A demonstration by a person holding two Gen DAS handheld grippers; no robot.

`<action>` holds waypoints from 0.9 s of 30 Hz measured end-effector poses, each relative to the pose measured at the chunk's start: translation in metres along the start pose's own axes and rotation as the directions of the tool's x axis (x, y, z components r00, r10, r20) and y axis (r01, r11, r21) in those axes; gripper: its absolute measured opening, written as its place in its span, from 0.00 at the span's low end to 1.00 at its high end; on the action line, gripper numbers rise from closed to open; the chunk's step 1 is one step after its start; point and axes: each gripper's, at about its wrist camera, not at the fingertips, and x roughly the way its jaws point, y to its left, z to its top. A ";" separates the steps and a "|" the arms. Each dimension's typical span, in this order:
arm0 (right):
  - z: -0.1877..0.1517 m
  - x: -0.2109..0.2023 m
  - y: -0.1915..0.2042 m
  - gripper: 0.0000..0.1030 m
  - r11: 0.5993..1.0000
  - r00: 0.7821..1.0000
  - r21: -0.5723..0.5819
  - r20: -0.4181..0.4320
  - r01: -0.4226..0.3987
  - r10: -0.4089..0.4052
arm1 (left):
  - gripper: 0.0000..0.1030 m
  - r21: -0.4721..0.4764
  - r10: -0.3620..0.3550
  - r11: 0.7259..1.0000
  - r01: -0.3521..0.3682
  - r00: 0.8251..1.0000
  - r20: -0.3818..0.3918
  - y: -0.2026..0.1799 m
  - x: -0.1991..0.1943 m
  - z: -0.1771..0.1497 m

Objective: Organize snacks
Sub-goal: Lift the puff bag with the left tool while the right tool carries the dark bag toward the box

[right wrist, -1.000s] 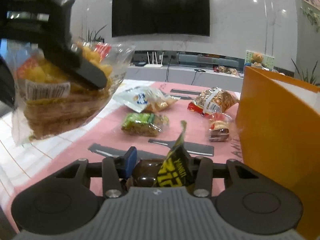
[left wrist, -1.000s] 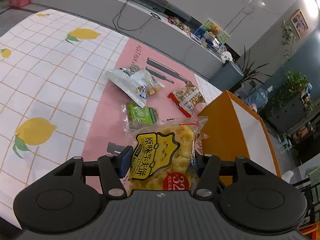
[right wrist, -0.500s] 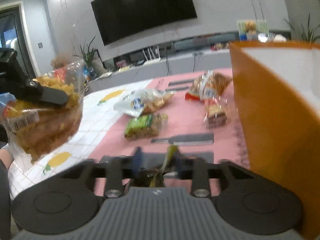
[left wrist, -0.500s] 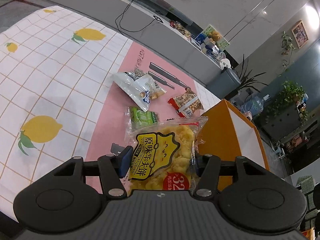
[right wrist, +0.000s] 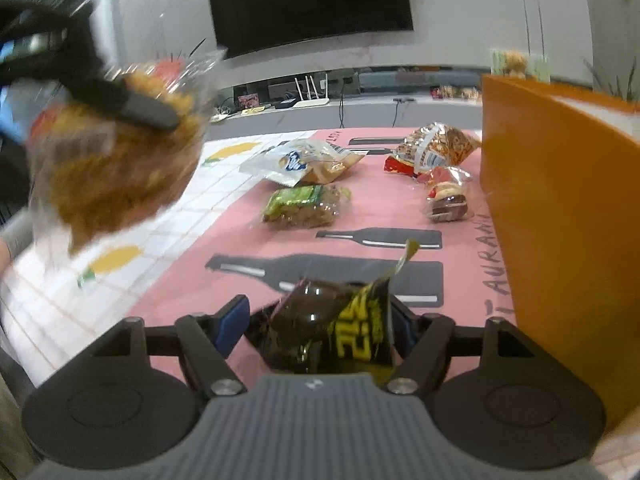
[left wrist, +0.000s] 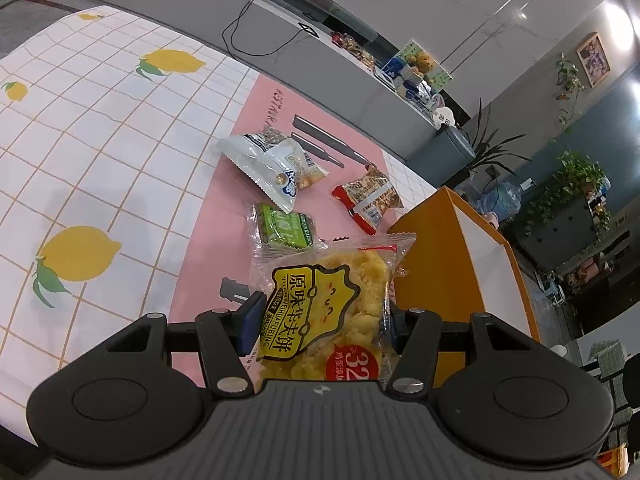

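My left gripper (left wrist: 320,320) is shut on a clear bag of yellow waffle snacks (left wrist: 332,304), held above the pink mat beside the orange box (left wrist: 424,280). The same bag (right wrist: 120,172) and left gripper show blurred at upper left in the right wrist view. My right gripper (right wrist: 316,324) is shut on a dark brown and yellow snack packet (right wrist: 332,328), held low over the mat left of the orange box (right wrist: 560,220). Loose snacks lie on the mat: a white bag (left wrist: 268,164), a green packet (left wrist: 286,230), a red nut bag (left wrist: 372,198) and a small clear cake packet (right wrist: 446,196).
The table has a white lemon-print cloth (left wrist: 100,140) with a pink mat (left wrist: 224,224) over it. A grey counter (left wrist: 280,40) with cables and clutter runs behind. A dark TV (right wrist: 308,4) hangs on the far wall.
My left gripper has risen a little with the waffle bag. My right gripper has swung and shifted with its packet, which now sits wider between the fingers.
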 end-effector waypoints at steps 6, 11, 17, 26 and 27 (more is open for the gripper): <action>-0.012 -0.003 0.009 0.47 0.994 0.995 -0.076 0.069 0.082 -0.076 | 0.63 -0.009 0.001 1.000 -0.001 1.000 -0.004 0.002 0.002 0.002; -0.012 -0.010 0.008 0.42 0.995 0.993 -0.071 0.097 0.070 -0.062 | 0.62 -0.003 -0.007 1.000 0.007 1.000 -0.008 0.002 0.001 0.002; 0.007 -0.036 0.007 0.42 0.999 0.987 -0.039 0.158 0.031 -0.024 | 0.62 0.014 -0.035 0.999 0.035 0.999 0.022 -0.009 -0.013 0.005; 0.064 -0.120 -0.036 0.42 1.000 0.951 0.021 0.309 -0.018 0.010 | 0.62 0.113 -0.087 0.990 0.081 0.995 0.042 -0.056 -0.032 0.012; 0.070 -0.130 -0.047 0.42 0.999 0.950 0.033 0.311 -0.015 0.004 | 0.62 0.125 -0.097 0.988 0.092 0.995 0.036 -0.064 -0.032 0.012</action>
